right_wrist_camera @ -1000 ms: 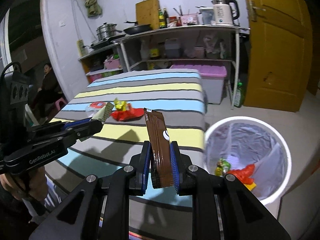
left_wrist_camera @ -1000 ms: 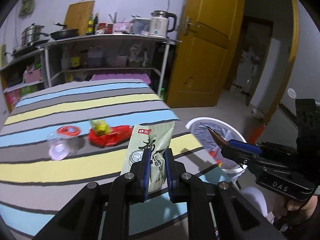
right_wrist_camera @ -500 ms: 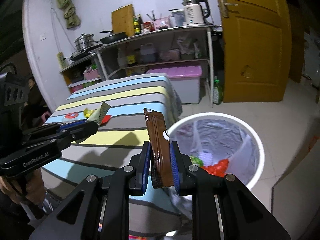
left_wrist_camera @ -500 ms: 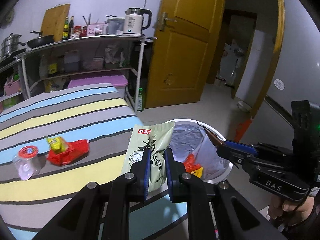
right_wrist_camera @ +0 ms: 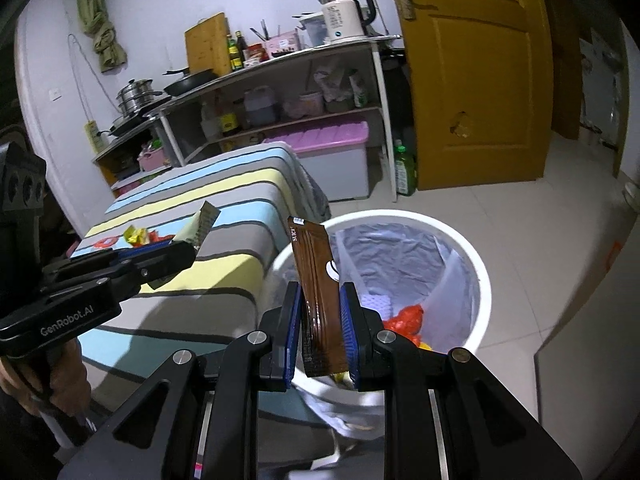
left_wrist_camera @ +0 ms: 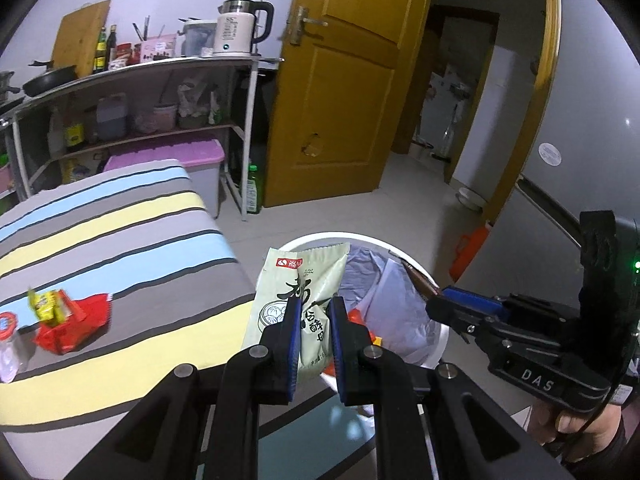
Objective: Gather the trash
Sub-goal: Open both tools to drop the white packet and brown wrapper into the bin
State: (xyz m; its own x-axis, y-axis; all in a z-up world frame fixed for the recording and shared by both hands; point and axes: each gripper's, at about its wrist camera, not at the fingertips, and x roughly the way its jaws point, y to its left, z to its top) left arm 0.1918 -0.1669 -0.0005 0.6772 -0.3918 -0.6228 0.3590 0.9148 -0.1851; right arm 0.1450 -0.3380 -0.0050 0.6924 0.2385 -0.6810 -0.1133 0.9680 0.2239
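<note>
The left claw [left_wrist_camera: 313, 322] is clenched on a pale green packet [left_wrist_camera: 298, 298]. The packet stands upright between the two blue pads, and its upper part rises above the fingertips, with a red label at the top corner. The packet hangs over the near rim of the white bin [left_wrist_camera: 438, 330], at the corner of the striped bench [left_wrist_camera: 120, 236].

The right claw [right_wrist_camera: 319, 320] is clenched on a brown sachet [right_wrist_camera: 316, 280]. The sachet is pinched at its lower half and leans a little to the left, with its top end high above the fingertips. It is over the near edge of the bin [right_wrist_camera: 482, 280], which has a clear bag as liner. Red and yellow trash [right_wrist_camera: 404, 320] lies at the bottom of the bin.

In the left view the right claw [left_wrist_camera: 434, 300] is seen from the side, just above the right rim of the bin, with the tip of the sachet [left_wrist_camera: 418, 278] showing. In the right view the left claw [right_wrist_camera: 182, 250] is over the bench edge.

On the bench, well apart from both claws, lie a red wrapper [left_wrist_camera: 74, 322], a yellow wrapper [left_wrist_camera: 46, 302] on it, and a small clear jar [left_wrist_camera: 8, 344] with a red lid beside them.
</note>
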